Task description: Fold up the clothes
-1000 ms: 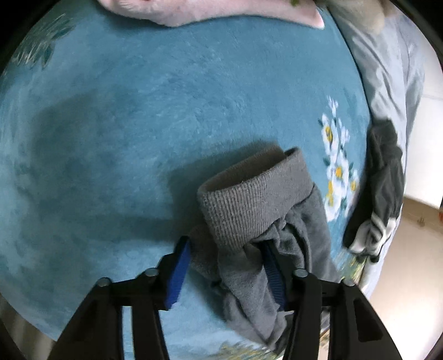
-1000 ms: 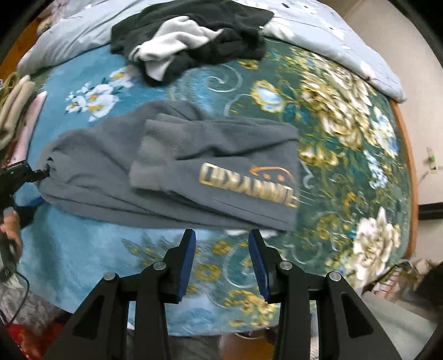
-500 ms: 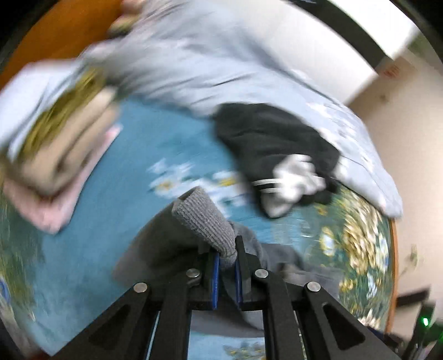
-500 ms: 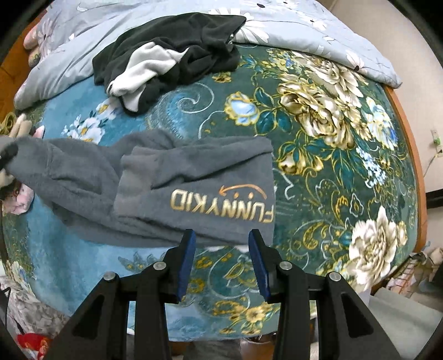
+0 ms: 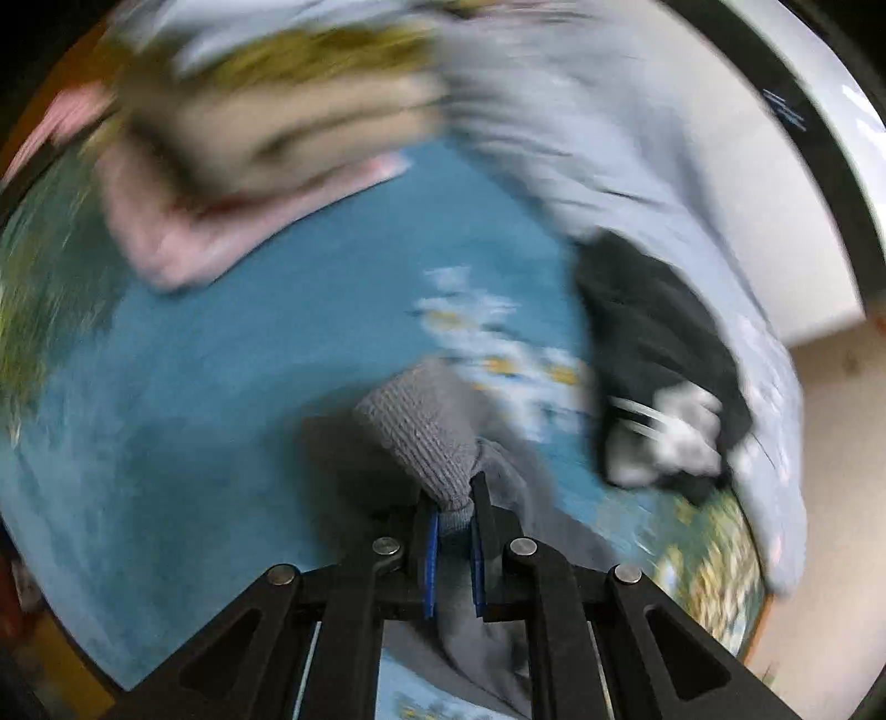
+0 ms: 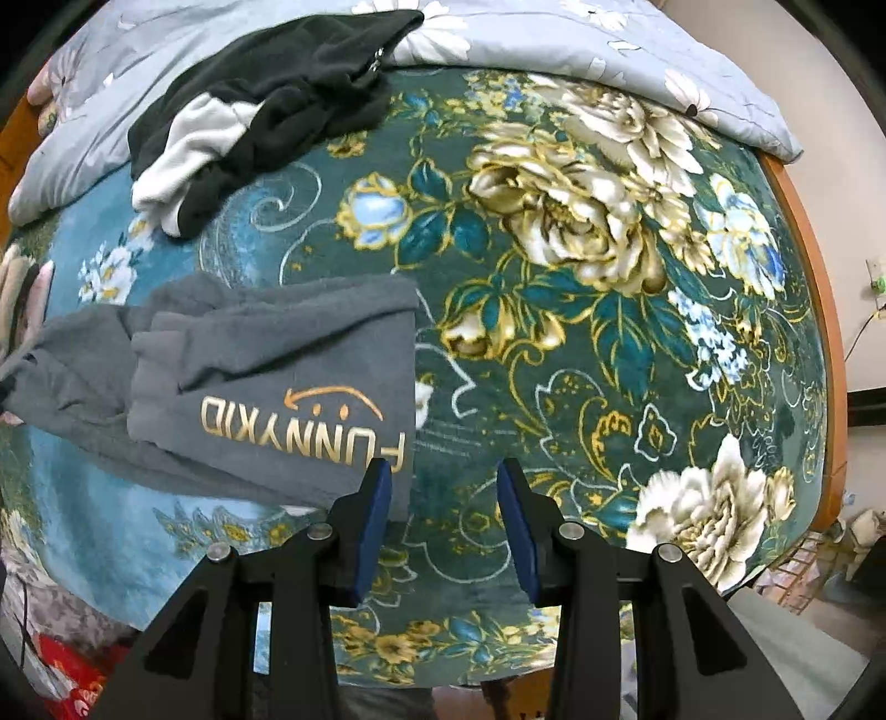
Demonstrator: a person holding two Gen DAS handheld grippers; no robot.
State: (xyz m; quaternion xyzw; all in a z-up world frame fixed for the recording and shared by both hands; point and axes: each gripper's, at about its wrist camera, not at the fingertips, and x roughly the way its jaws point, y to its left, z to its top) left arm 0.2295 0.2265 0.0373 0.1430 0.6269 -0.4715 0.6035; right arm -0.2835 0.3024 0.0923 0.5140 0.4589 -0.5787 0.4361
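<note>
One ribbed-knit grey cuff [image 5: 426, 437] between left tongs [image 5: 455, 531]

Two grippers are showing — the left gripper [image 5: 454, 526] and the right gripper [image 6: 443, 498]. One grey garment [image 6: 249, 376] is lying on one floral blanket [image 6: 554, 343]. One black-and-white garment [image 6: 260, 111] is sitting beside one pale duvet [image 6: 554, 33] — and one blurred folded stack [image 5: 249, 166] is resting apart.
</note>
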